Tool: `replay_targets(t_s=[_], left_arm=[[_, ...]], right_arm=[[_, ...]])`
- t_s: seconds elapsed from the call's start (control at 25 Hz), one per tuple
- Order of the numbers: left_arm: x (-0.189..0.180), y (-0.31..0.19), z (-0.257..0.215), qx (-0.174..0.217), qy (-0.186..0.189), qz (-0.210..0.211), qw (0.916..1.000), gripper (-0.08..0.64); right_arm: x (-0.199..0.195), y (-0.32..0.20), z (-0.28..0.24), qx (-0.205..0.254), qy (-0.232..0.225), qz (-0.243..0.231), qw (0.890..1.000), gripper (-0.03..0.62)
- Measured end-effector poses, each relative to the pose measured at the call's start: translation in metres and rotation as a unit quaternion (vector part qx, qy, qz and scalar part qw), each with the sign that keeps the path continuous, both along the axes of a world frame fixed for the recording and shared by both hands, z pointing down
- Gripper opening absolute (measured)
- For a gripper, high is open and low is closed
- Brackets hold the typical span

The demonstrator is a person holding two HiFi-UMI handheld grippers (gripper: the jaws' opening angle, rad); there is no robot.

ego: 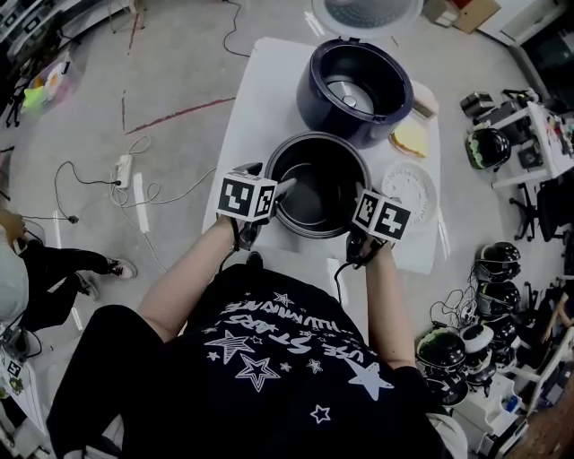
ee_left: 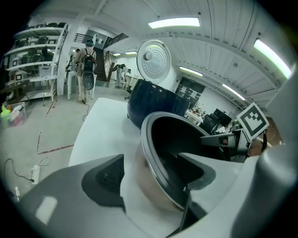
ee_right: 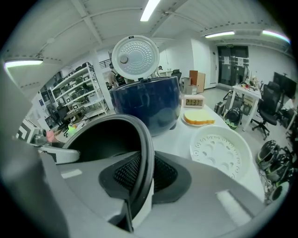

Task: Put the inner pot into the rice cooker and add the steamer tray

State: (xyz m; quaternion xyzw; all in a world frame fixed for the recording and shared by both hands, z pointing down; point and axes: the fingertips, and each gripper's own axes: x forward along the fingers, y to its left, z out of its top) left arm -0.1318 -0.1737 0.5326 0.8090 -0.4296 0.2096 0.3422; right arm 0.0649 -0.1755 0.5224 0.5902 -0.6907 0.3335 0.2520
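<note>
Inner pot (ego: 318, 184): on white table (ego: 260, 99), just before the open rice cooker (ego: 356, 90); stiff metal, probably weighty, slick.
Right gripper (ego: 359, 199): clamped on right rim.
Left gripper (ego: 285, 186): jaws apart, straddling left rim.
Best hold: opposite rims.

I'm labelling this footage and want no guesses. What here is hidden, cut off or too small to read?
Head view: the rice cooker's lid is cut off by the top edge.
Right gripper view: the small clock's digits are too small to read; the yellow slab could be bread or sponge.
Left gripper view: the inner pot hides the steamer tray.
</note>
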Motion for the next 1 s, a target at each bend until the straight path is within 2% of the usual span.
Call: replay_targets(t_s=[0.08,0.16,0.36,0.44,0.56,0.72,1.0], left_arm=[[0.001,0.002,0.005,-0.007,0.000,0.004,1.0000,0.350],[0.001,0.003,0.005,-0.009,0.001,0.002,1.0000,0.246],[-0.012,0.001,0.010,-0.024,-0.061,-0.003,0.9978,0.147],[-0.020,-0.001,0.007,-0.024,-0.070,-0.011,0.9972,0.115],[-0.031,-0.008,-0.007,-0.013,-0.056,-0.030,0.9979,0.097],[-0.047,-0.017,-0.037,0.011,-0.045,-0.042,0.9980,0.098],[-0.088,-0.030,-0.103,0.070,-0.073,-0.046,0.9938,0.101]], right_arm=[[-0.003,0.002,-0.003,0.010,0.002,0.000,1.000,0.078],[-0.006,0.002,-0.008,0.020,0.003,-0.001,1.000,0.080],[-0.019,0.002,-0.025,0.049,0.031,-0.010,0.998,0.080],[-0.028,0.000,-0.035,0.069,0.047,-0.022,0.996,0.080],[-0.039,-0.006,-0.054,0.094,0.058,-0.031,0.993,0.081],[-0.054,-0.017,-0.082,0.118,0.046,-0.045,0.991,0.081],[-0.092,-0.029,-0.133,0.164,0.015,-0.079,0.983,0.083]])
